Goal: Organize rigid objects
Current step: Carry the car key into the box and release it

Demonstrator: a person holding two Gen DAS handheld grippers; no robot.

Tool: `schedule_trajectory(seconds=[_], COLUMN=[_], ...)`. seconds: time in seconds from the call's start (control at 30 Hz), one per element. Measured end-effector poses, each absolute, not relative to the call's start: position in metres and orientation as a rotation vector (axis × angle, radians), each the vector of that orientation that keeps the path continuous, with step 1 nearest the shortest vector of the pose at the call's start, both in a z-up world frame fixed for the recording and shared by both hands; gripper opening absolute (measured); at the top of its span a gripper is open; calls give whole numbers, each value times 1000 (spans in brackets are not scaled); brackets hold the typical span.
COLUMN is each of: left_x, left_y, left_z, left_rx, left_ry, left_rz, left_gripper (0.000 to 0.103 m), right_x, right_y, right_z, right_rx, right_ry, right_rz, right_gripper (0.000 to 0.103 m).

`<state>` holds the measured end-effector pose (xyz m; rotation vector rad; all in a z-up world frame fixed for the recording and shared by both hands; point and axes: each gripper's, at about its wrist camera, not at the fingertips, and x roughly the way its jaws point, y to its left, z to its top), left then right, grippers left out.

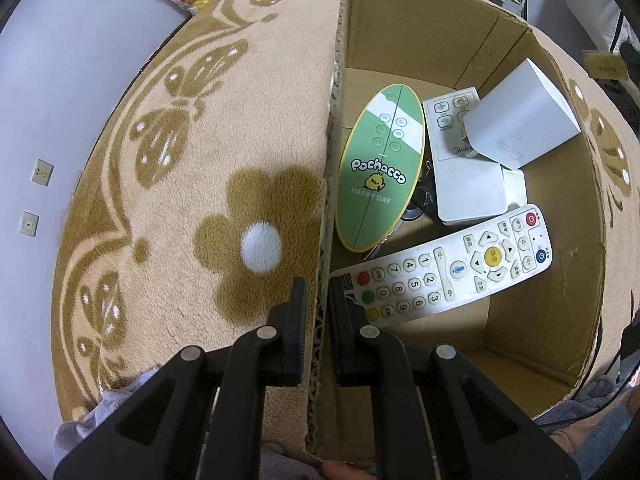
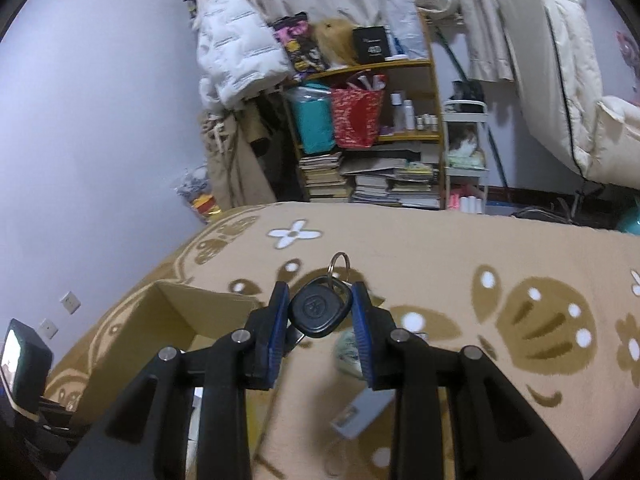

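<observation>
Beige blanket (image 1: 240, 128) with brown butterflies and flowers; brown cardboard box (image 1: 536, 312); green-white oval remote (image 1: 380, 172); white remote (image 1: 448, 268); black key fob (image 2: 318, 310).

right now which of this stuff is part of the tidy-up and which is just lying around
Part of the job:
- cardboard box, its wall clamped by the left gripper
- black key fob held in the right gripper
- TV remote, green Pochacco remote, white Midea remote in the box

Lying about:
- blanket
- bookshelf
- white jacket

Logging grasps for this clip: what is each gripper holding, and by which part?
Right gripper: black key fob, pinched by its side edges. Left gripper: closed on the cardboard box at its side wall's upper edge.
</observation>
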<state>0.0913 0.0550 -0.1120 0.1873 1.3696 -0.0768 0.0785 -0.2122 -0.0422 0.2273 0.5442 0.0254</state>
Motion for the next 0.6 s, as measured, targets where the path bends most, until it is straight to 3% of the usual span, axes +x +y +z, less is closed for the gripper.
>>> schedule_trajectory(seconds=[0.37,0.6], left_x=[93,93], left_y=[57,58], left_z=[-113,-113], left_rx=[174,173], left_ry=[1372,1372], left_rz=[-77,-77], left_gripper=[9,9], right_x=[95,108], right_y=[-163,-144], right_z=[-28,-45], right_rx=[201,154], right_ry=[559,672], right_rz=[236,285], right_gripper=[33,33])
